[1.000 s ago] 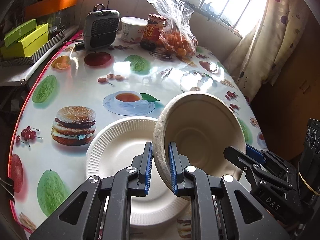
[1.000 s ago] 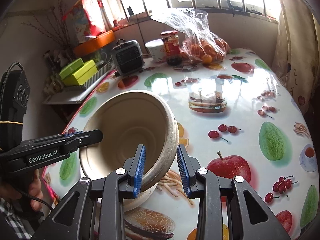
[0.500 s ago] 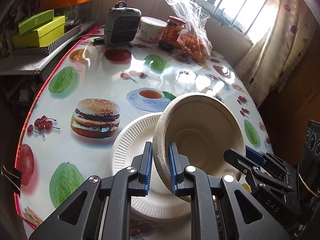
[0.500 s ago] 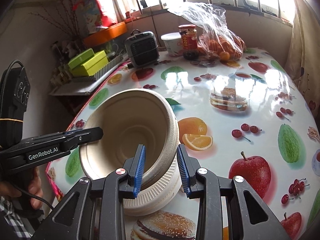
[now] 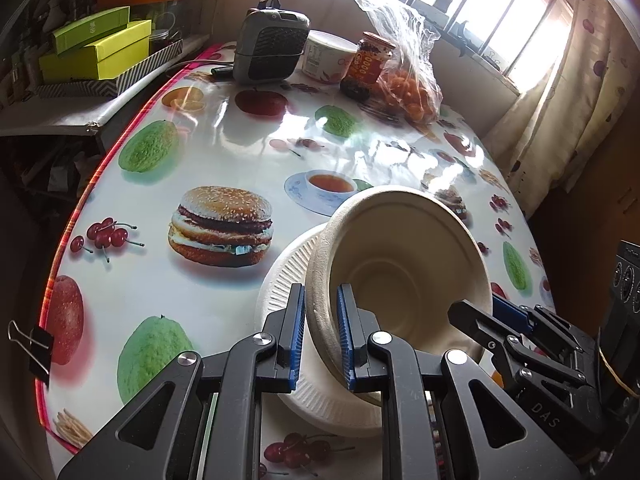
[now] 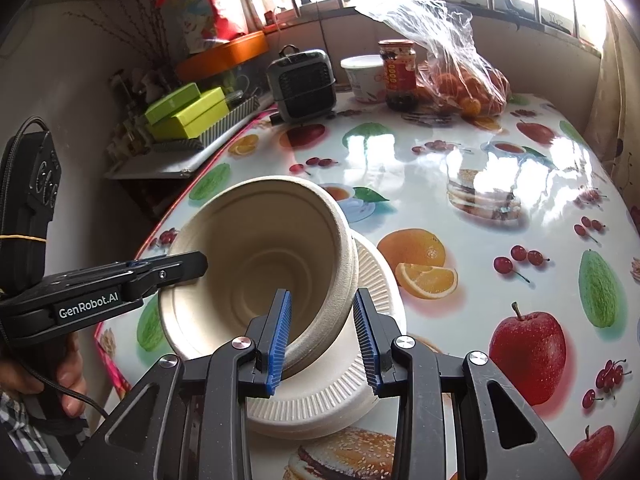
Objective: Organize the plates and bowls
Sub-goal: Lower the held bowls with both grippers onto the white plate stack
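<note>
A beige pulp bowl [image 5: 400, 272] hangs tilted over a white ribbed paper plate [image 5: 286, 276] that lies on the fruit-print table [image 5: 224, 148]. My left gripper [image 5: 321, 344] is shut on the bowl's left rim, one blue pad inside and one outside. My right gripper [image 6: 322, 340] is shut on the opposite rim of the same bowl [image 6: 256, 256], which hides much of the plate [image 6: 376, 280]. Each gripper also shows in the other's view: the right gripper [image 5: 476, 314] and the left gripper [image 6: 196, 262]. Whether the bowl's underside touches the plate I cannot tell.
At the table's far end stand a grey heater [image 5: 272, 52], a white tub [image 5: 326, 56], a red-lidded jar [image 5: 368, 68] and a bag of oranges [image 5: 408, 84]. Green boxes [image 5: 96, 48] sit on a side shelf. A binder clip [image 5: 32, 344] grips the table's left edge.
Both grippers have carried the bowl sideways and slightly down over the white plate. The bowl now covers more of the plate. Both grips are unchanged.
</note>
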